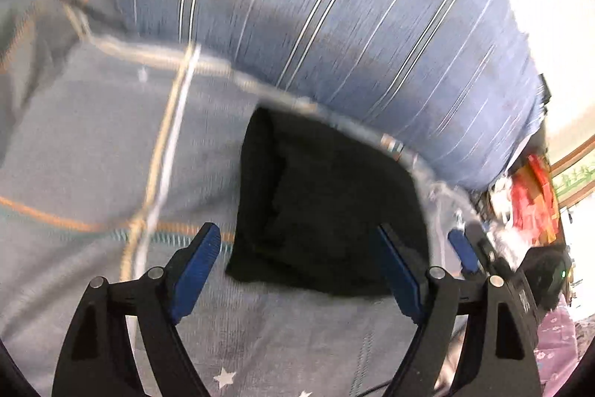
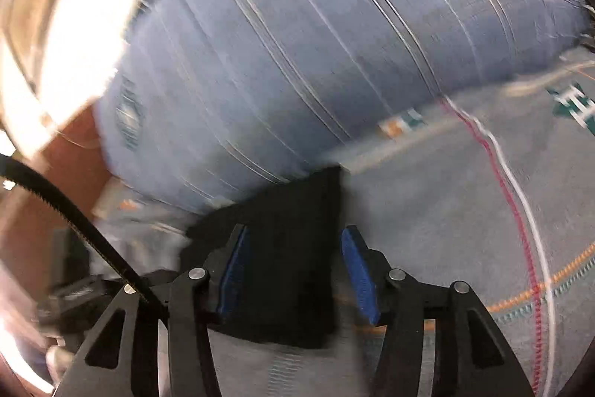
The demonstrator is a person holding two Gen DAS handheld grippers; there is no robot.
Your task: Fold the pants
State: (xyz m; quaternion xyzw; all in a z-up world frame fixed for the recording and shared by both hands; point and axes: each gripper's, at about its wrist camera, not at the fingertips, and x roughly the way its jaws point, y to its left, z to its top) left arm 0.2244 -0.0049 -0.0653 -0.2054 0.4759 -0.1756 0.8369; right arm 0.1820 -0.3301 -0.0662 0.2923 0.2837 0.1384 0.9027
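The black pants [image 1: 327,207] lie folded into a compact block on a grey bedsheet, just in front of a blue striped pillow. My left gripper [image 1: 301,240] is open, its blue-padded fingers apart above the near edge of the pants. The same pants show in the right wrist view [image 2: 293,248]. My right gripper [image 2: 293,248] is open, with the left finger over the cloth and the right finger past its right edge. The right gripper also shows in the left wrist view [image 1: 483,259] at the right side of the pants. Both views are motion-blurred.
A large blue pillow with white stripes [image 1: 334,6] lies behind the pants, also seen in the right wrist view [image 2: 316,43]. The grey bedsheet [image 1: 93,155] has orange and white stitched lines. Red and colourful items [image 1: 535,199] sit beyond the bed at the right.
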